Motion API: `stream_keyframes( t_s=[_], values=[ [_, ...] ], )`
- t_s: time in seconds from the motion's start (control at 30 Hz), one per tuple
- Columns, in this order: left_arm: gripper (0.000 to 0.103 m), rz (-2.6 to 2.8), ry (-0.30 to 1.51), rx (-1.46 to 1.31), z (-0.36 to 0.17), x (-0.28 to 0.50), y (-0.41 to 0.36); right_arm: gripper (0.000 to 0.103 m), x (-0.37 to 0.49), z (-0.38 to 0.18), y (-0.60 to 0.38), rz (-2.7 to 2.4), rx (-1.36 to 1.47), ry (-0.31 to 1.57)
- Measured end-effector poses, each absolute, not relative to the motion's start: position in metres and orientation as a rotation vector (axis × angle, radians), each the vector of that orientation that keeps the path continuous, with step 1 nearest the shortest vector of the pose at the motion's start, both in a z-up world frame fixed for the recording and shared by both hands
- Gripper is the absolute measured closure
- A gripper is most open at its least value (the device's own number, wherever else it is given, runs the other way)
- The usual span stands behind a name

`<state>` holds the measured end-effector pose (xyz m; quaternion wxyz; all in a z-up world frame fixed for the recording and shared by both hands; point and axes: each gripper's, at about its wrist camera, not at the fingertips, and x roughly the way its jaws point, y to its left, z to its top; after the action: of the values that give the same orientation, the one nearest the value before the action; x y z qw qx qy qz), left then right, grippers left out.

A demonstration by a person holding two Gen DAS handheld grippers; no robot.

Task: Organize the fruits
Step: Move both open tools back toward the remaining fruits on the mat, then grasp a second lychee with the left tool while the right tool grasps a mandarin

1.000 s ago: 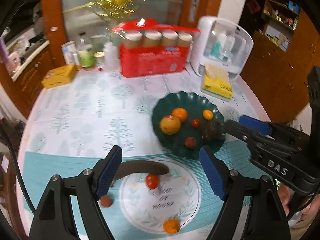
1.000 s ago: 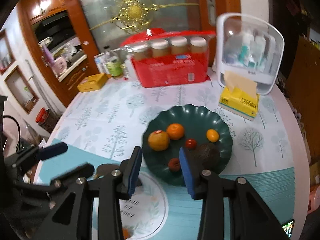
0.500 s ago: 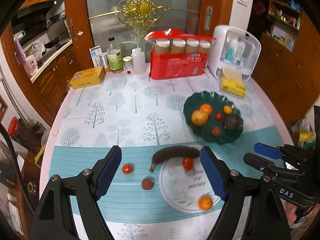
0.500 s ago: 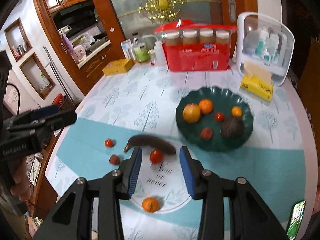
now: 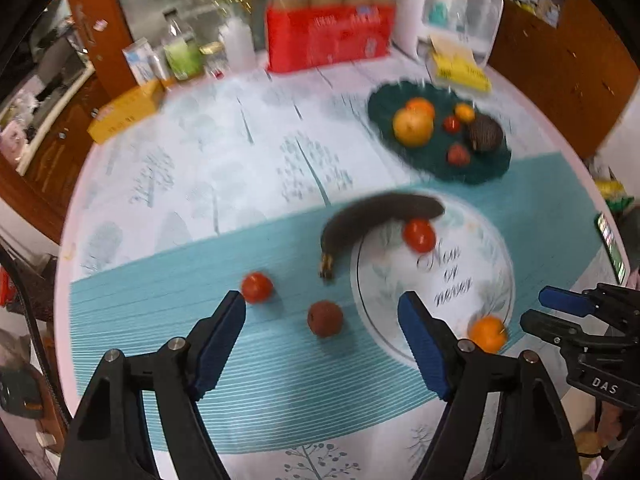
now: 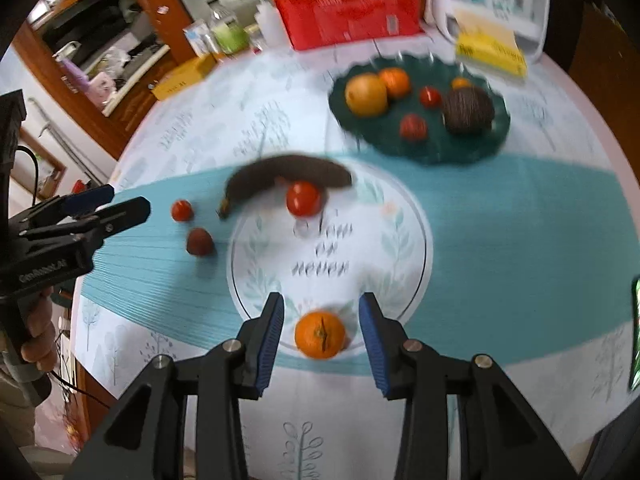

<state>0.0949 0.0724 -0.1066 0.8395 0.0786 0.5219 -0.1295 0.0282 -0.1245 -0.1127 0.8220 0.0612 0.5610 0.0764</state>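
- Now we work over the table (image 5: pixel 168 184), its cloth white with a teal band (image 6: pixel 500 216) across it.
- Far right on it sits the green plate (image 6: pixel 420 148), already bearing several fruits; that, we judge, is where the loose ones belong.
- Well short of the plate lies the dark banana (image 5: pixel 376 216), with a tomato (image 6: pixel 304 198) touching its near side.
- Our left gripper (image 5: pixel 322 320) hangs over two small fruits: a second tomato (image 5: pixel 257 287) just off its left pad, a brownish fruit (image 5: pixel 325 318) in the gap. Its jaws are closing, yet nothing is pressed.
- Our right gripper (image 6: pixel 322 328) frames the orange (image 6: pixel 320 334), which sits on the near rim of the printed circle (image 6: pixel 428 240). Its fingers (image 6: pixel 270 332) stand clear on both sides, so it is released.
- We judge the step to be the reach for pickup, with five fruits left off the plate.
- Next we must sink each gripper until the pads flank the fruit's middle, then squeeze gently, since round fruit may roll away.
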Motion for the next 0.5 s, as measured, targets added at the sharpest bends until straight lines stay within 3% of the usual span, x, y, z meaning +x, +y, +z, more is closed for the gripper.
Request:
stream_keyframes(
  t_s=[0.27, 0.5],
  values=[
    [0.032, -0.318, 1.166, 0.167, -0.155, 0.104, 0.076, 0.063, 0.018, -0.150, -0.114, 0.087, 0.174, 1.256],
    [0.047, -0.350, 1.202, 0.165, -0.177, 0.112, 0.079, 0.061, 0.021, -0.166, -0.105, 0.023, 0.166, 1.250]
  ],
)
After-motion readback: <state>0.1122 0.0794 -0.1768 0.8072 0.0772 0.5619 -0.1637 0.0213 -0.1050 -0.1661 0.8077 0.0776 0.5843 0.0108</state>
